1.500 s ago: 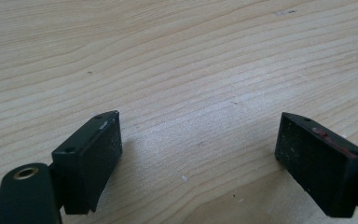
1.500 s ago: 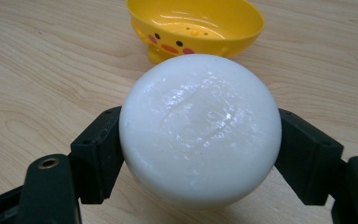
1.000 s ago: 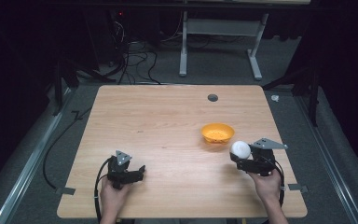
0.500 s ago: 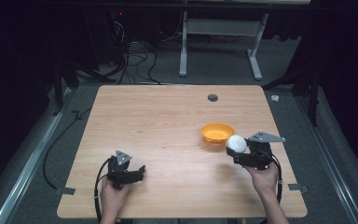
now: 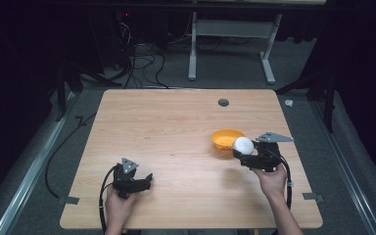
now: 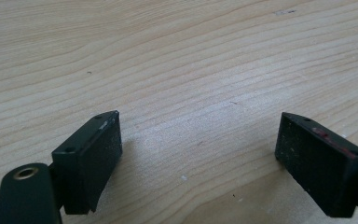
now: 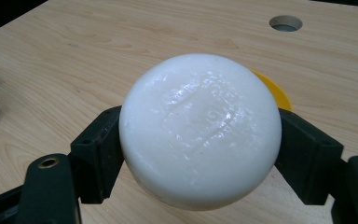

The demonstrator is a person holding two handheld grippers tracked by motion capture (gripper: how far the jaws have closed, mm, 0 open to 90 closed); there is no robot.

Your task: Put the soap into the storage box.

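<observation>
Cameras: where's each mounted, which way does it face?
High view: above the person's side, looking forward and down on the table; both forearms enter from below.
Left gripper view: rides the left tongs, open over bare wood.
Right gripper view: rides the right tongs, shut on the white ball.
Shared: ball and orange bowl, high and right.

Both grippers are black. The left gripper (image 5: pixel 147 182) carries a grey three-cornered plate on top, and a black cable loops from it toward the near table edge. The right gripper (image 5: pixel 238 155) has a like grey plate and a black cable trailing along the forearm. Each jaw is a blocky black pad with small screw holes; brass-ringed holes sit near the jaw bases. Forearms are bare.
</observation>
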